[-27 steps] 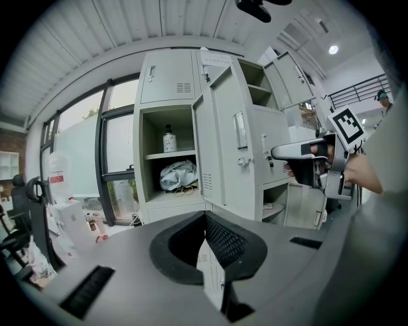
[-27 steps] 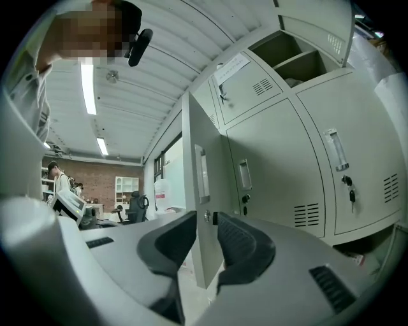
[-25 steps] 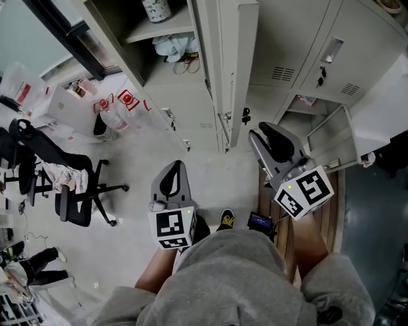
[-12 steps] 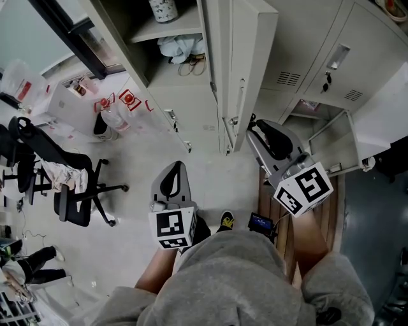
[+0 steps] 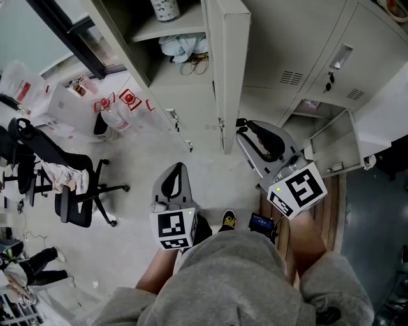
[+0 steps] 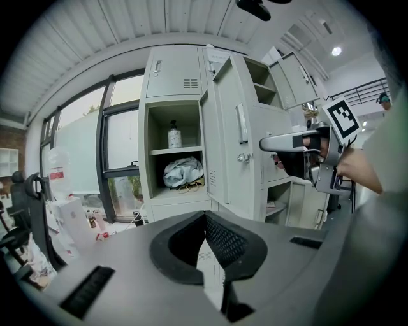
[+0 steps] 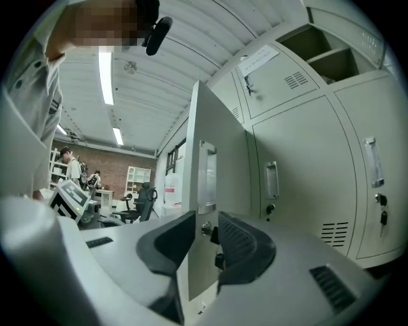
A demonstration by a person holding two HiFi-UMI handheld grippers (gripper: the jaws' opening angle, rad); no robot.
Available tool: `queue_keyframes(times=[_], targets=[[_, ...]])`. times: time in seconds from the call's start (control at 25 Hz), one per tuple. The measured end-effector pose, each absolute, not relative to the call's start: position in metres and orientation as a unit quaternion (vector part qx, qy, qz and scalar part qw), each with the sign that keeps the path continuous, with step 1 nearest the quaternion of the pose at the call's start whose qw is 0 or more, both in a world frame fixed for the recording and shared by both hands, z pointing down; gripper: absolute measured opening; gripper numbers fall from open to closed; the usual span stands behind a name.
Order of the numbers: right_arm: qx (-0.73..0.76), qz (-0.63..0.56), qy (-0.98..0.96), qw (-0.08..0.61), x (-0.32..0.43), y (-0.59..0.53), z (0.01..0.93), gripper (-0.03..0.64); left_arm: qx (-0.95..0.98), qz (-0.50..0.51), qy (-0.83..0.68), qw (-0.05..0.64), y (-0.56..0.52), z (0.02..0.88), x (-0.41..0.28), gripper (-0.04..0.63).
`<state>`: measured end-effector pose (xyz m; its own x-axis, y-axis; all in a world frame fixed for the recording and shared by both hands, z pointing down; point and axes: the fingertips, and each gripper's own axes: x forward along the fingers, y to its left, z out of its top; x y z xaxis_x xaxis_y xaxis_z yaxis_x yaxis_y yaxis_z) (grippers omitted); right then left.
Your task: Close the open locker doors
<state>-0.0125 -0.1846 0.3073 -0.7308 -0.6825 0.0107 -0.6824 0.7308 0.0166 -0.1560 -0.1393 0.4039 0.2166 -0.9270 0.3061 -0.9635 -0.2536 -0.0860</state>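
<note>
Lockers fill the top of the head view. One open locker door (image 5: 227,76) stands edge-on there, swung out toward the person. Beside it the open compartment holds a white container (image 5: 164,7) on its shelf and a cloth bundle (image 5: 183,46) underneath. The right gripper (image 5: 243,128) points at the door's free edge, just beside the latch (image 5: 220,125). The left gripper (image 5: 177,169) hangs lower over the floor, apart from the door. At the right a lower door (image 5: 331,149) also hangs open. An office chair (image 5: 73,184) and a water bottle (image 5: 115,118) stand at the left, well apart from both doors.

From the left gripper view, that gripper's jaws meet at their tips with nothing between them. Beyond them the locker door stands ajar and covers the compartment's right side. The right gripper reaches in from the right, its tips near the door's outer face by the latch.

From the right gripper view, the jaws stand part-way apart and have just been opening a little. The door's free edge and latch show in the gap, and the pads do not look pressed on it. Closed lockers (image 7: 299,178) fill the right. Left of the door, far off, stands a desk chair (image 7: 143,204).
</note>
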Motion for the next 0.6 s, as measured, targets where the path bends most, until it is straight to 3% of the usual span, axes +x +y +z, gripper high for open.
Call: queue_keyframes(times=[0.6], targets=[[0.371, 0.047, -0.926, 0.045, -0.046, -0.208, 0.332, 0.077, 0.769, 0.15, -0.617, 0.07, -0.148, 0.408, -0.198, 0.011]])
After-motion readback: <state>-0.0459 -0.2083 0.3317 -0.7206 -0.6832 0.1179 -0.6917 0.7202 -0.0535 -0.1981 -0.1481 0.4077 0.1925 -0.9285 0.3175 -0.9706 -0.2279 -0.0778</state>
